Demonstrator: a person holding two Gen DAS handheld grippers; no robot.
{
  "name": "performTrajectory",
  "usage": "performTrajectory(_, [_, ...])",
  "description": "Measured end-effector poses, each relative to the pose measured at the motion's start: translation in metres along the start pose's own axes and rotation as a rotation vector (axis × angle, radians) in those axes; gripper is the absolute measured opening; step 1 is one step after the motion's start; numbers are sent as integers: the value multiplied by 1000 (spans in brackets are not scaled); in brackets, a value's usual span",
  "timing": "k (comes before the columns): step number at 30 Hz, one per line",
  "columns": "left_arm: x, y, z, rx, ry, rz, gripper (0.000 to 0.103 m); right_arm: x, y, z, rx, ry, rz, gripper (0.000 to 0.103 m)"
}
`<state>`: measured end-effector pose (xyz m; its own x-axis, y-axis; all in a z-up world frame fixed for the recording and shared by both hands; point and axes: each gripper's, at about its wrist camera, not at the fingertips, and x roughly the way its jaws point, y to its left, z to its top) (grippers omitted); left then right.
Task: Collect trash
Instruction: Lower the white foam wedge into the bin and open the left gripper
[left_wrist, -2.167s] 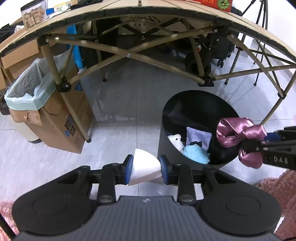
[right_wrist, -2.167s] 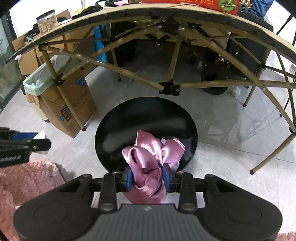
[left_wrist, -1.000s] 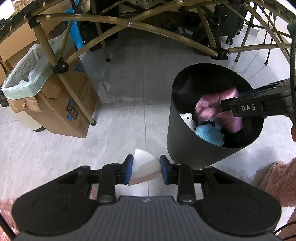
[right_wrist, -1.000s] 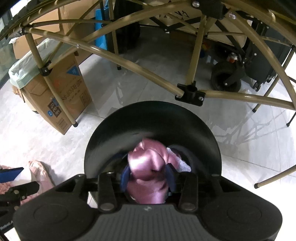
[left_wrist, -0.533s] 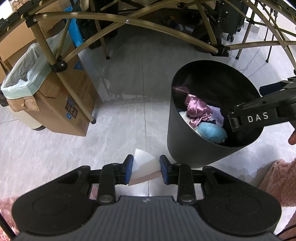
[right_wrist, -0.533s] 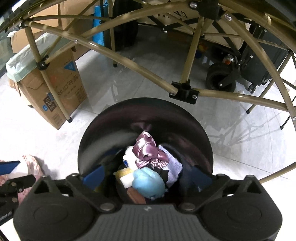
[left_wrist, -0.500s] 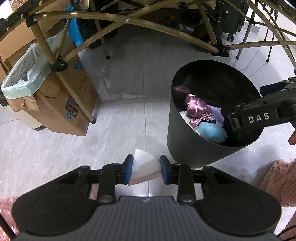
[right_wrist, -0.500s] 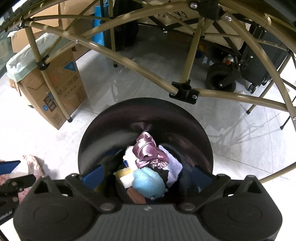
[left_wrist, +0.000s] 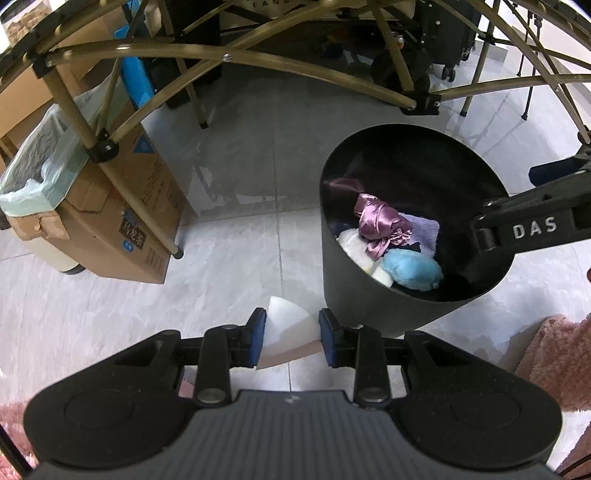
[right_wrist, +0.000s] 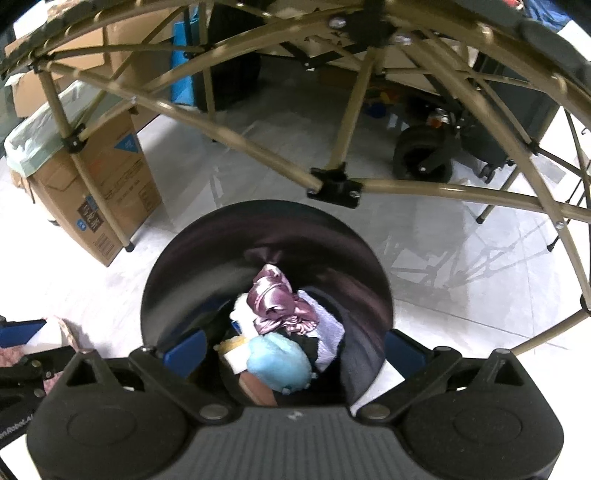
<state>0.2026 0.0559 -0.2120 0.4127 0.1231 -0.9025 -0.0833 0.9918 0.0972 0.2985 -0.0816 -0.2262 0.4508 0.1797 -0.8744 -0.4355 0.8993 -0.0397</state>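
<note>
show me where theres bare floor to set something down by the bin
Bare tile lies between the cardboard box and the black bin, and behind the bin toward the table legs. The bin's inside is crowded; the pink rug borders its right.

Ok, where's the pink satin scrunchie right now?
In both views the pink satin scrunchie lies inside the black bin, atop the pile, just behind the blue plush, under the open right tool.

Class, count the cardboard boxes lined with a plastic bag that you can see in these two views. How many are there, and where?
1. The bag-lined cardboard box stands on the floor left of the black bin, partly behind a table leg. Others may be hidden.
</note>
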Motion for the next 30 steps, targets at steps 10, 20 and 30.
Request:
performTrajectory(10, [-4, -27, 14, 55, -34, -17, 32, -23, -36, -6, 81, -53, -27, 103])
performTrajectory(20, [-6, -64, 34, 131, -71, -40, 32, -38, -78, -18, 168, -79, -73, 103])
performTrajectory(30, [4, -100, 54, 196, -80, -64, 32, -52, -113, -33, 259, -105, -116, 103])
